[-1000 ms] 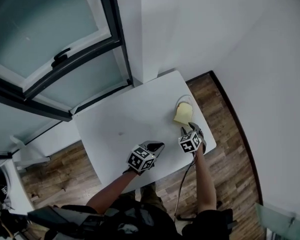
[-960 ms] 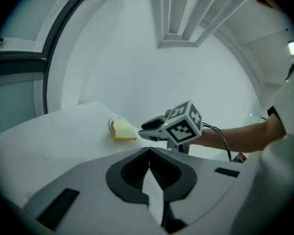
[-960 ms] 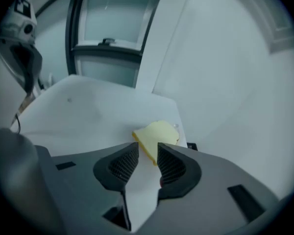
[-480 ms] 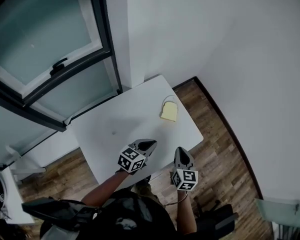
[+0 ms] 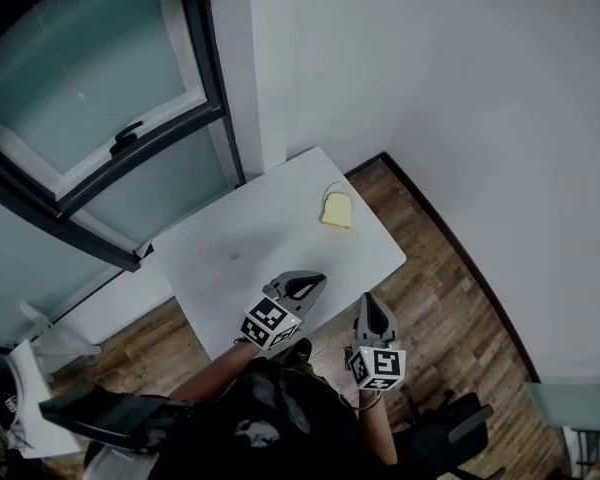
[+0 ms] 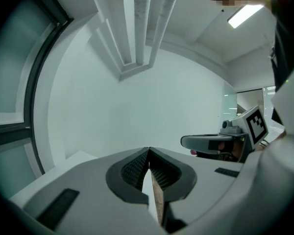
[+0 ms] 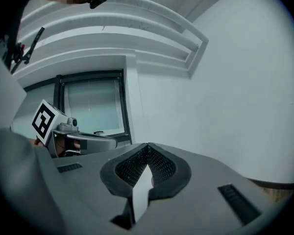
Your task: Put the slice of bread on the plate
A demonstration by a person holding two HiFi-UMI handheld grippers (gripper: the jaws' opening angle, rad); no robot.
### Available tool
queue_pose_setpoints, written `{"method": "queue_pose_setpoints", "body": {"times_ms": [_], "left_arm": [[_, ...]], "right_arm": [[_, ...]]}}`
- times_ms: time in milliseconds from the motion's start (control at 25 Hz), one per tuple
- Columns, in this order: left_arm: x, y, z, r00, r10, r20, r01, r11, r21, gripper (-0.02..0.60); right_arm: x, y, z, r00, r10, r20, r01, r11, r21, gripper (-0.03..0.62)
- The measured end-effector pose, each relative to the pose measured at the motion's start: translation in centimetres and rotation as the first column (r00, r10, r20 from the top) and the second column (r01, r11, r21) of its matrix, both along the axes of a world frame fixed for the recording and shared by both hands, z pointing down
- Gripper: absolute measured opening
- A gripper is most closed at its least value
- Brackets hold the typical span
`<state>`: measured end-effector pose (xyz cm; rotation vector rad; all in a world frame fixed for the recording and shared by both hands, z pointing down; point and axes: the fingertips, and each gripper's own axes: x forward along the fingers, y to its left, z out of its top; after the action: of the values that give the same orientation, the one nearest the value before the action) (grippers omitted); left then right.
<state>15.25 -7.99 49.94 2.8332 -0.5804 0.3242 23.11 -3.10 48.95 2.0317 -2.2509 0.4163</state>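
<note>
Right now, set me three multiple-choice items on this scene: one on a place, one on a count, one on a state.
1. Where on the white rectangular table does the pale yellow square bread slice lie?
A. Bare tabletop, near left corner
B. On the small white round plate, toward the far right edge
C. Between a gripper's jaws

2. How many slices show?
A. Three
B. One
C. Two

3. How do the right gripper's jaws stand?
A. Wide apart
B. Shut on bread
C. Shut, empty

1 B: the plate's rim shows behind the slice.
2 B: the head view shows only one.
3 C: its own view shows them closed together, nothing between.
</note>
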Motion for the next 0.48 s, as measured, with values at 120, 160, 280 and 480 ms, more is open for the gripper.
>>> {"method": "queue_pose_setpoints", "body": {"times_ms": [120, 160, 280, 480], "left_arm": [[-0.8, 0.0, -0.2, 0.999, -0.039, 0.008, 0.039, 0.999, -0.016, 0.003], [-1.0, 0.1, -0.2, 0.999, -0.049, 0.01, 0.049, 0.999, -0.022, 0.003], [-1.1, 0.8, -0.5, 0.999, -0.054, 0.005, 0.055, 0.998, -0.028, 0.003], [-1.0, 2.1, -1.0, 0.999, -0.035, 0.001, 0.035, 0.999, -0.007, 0.003]], "right_arm": [[-0.6, 0.1, -1.1, 1.0, -0.015, -0.015, 0.015, 1.0, 0.026, 0.008], [-0.8, 0.1, -1.3, 1.0, -0.019, -0.018, 0.019, 0.999, 0.033, 0.009], [-0.8, 0.4, -1.9, 1.0, -0.008, -0.017, 0.009, 0.999, 0.044, 0.009], [-1.0, 1.1, -2.2, 1.0, 0.004, -0.002, -0.004, 0.999, 0.05, 0.009]]}}
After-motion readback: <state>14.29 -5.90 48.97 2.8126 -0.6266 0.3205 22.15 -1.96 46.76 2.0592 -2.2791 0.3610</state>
